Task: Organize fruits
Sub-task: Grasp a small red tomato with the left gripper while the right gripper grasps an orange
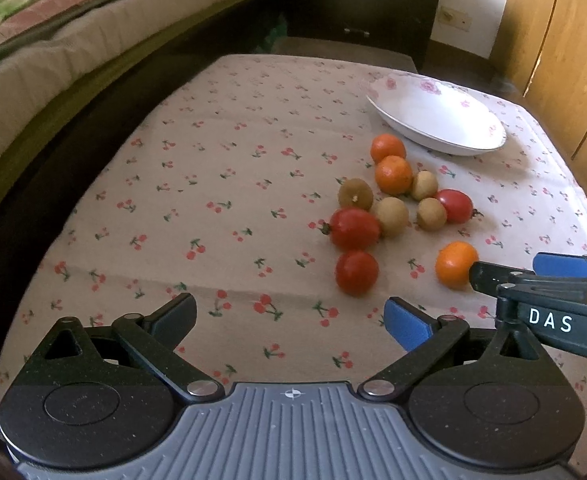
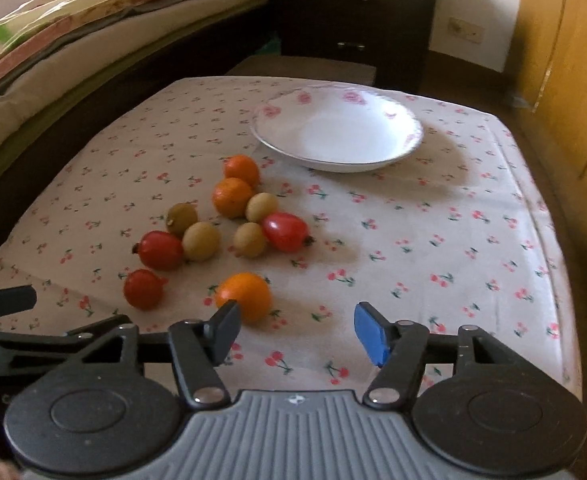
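Table: covered by a cherry-print cloth; it holds everything below.
Bowl: white, shallow, pink flowers on the rim, empty, at the far side, just beyond the fruit.
Fruit cluster: two small oranges, three red tomatoes and four tan round fruits lie loose on the cloth, several touching.
Lone orange: sits apart from the cluster, nearest the grippers, well short of the bowl.
Handling: it looks light, round and firm with a smooth skin, so it is likely to roll or slip; a gentle hold across its widest middle seems best. The tomatoes probably bruise more easily.
Right gripper: jaws partly apart and empty; the dark finger is at the orange's near side, and the fruit lies off to the left of the gap.
Left gripper: jaws spread wide, empty, low over bare cloth.
Right wrist view: shows the orange is outside the gap.
Left wrist view: shows the right gripper from the side, its dark tip at the orange; contact cannot be told.
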Tool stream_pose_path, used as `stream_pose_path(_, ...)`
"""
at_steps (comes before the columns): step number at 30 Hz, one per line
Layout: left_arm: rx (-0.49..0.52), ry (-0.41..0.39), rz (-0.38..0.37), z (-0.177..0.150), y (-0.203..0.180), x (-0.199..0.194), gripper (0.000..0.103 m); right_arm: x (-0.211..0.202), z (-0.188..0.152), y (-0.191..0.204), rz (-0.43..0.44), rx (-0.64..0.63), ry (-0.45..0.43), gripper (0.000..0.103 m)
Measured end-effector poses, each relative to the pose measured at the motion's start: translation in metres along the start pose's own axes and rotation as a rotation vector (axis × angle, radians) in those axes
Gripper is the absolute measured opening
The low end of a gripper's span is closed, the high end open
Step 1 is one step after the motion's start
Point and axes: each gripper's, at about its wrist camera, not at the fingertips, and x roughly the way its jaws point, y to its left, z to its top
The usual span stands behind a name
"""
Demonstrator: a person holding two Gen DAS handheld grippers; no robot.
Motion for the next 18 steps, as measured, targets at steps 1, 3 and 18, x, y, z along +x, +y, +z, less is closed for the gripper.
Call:
stream_pose_path(1, -0.006, 0.002, -0.002, 0.000, 0.001, 0.000, 0.101, 0.001, 0.001, 0.000, 0.018, 0.000, -0.005, 0.059)
stream_pose_path(3, -0.021, 0.007, -0.007, 0.000, 0.005, 0.000, 0.101, 0.003, 0.004, 0.002, 0.046, -0.003, -0.009, 0.058)
stream_pose_path(18, 0.012, 0.031, -0.006, -0.004, 0.006, 0.005, 0.100, 0.030, 0.008, 0.012, 0.115, -0.037, 0.057, 0.040)
